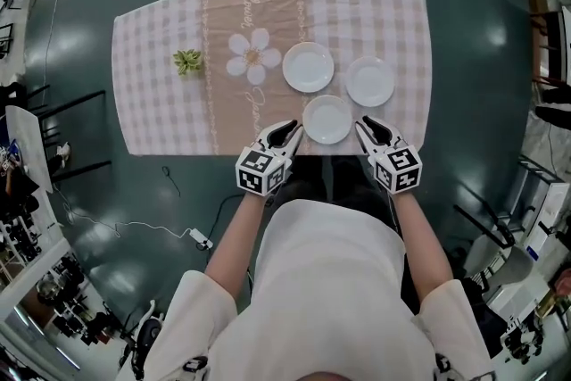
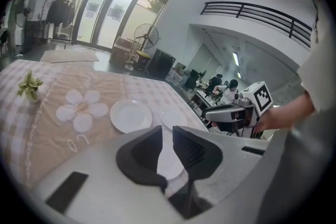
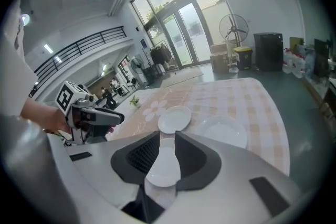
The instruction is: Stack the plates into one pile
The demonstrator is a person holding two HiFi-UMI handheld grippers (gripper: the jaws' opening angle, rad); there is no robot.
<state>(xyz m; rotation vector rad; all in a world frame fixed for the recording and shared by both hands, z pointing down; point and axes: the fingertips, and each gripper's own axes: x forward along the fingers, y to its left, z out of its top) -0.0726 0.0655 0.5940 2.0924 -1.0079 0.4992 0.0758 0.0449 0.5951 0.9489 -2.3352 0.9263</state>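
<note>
While left hand-held gripper (image 1: pixel 293 129), right hand-held gripper (image 1: pixel 363 124) gape | three round white plates (image 1: pixel 308 67) unstacked

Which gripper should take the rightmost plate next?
Right, probably. The right gripper, jaws apart, is closest to the rightmost plate; the left gripper lies across the near plate, farther off.

Top (image 1: pixel 326 281): loose, plain, pale cream cloth.
Sleeves (image 1: pixel 203 303): short and wide, same cream cloth.
Left gripper (image 1: pixel 293 131): light grey shell, black fingers (image 2: pixel 139 157) with ribbed inner faces.
Right gripper (image 1: pixel 364 128): same grey-and-black build.
Marker cubes (image 1: pixel 259 172): white faces with black square patterns, one on each gripper.
</note>
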